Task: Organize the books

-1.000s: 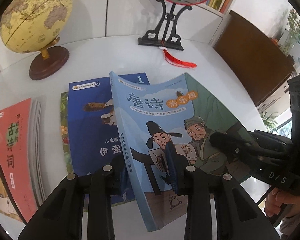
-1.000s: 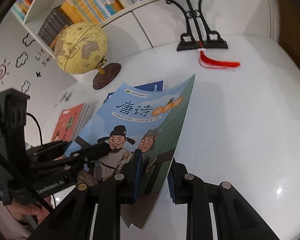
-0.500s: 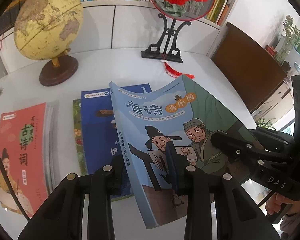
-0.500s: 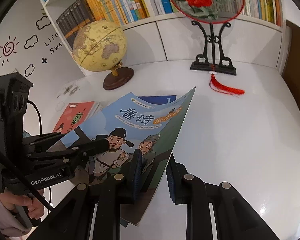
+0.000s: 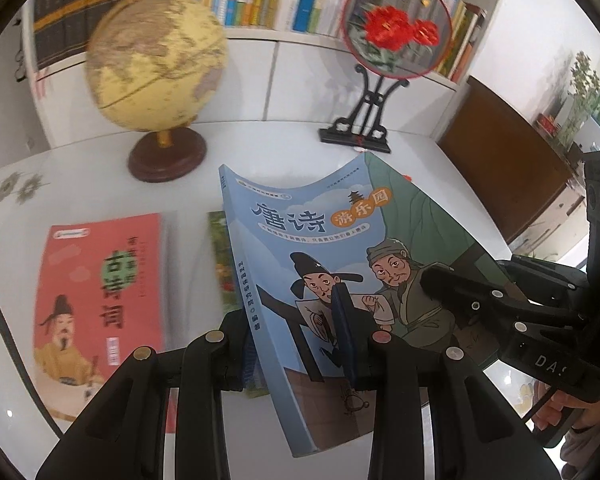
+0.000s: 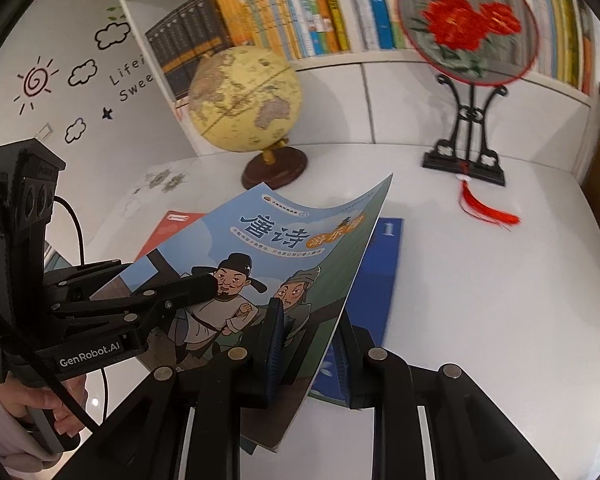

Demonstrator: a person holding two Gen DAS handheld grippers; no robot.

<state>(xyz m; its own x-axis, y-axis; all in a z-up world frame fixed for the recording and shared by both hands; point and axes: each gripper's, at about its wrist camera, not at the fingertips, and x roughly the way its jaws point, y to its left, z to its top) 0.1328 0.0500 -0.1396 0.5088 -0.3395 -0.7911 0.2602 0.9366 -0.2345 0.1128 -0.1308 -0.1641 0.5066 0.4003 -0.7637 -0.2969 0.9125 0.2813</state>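
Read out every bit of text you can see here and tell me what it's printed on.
"唐诗 游乐园": light blue book held in both grippers.
"1": dark blue book lying beneath it.
"GenRobot.AI": left gripper body.
"DAS", cut off: right gripper body.
"Lifei", "Swee", cut off: wall sticker.
Red book title, shelf spines: too blurred.

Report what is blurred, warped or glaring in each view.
Left wrist view: the globe and the red book are smeared by motion blur, while the light blue book stays sharp; fisheye curves the shelf and darkens the corners. Right wrist view: the round fan and red tassel are blurred; a small glare spot sits on the glossy white table.
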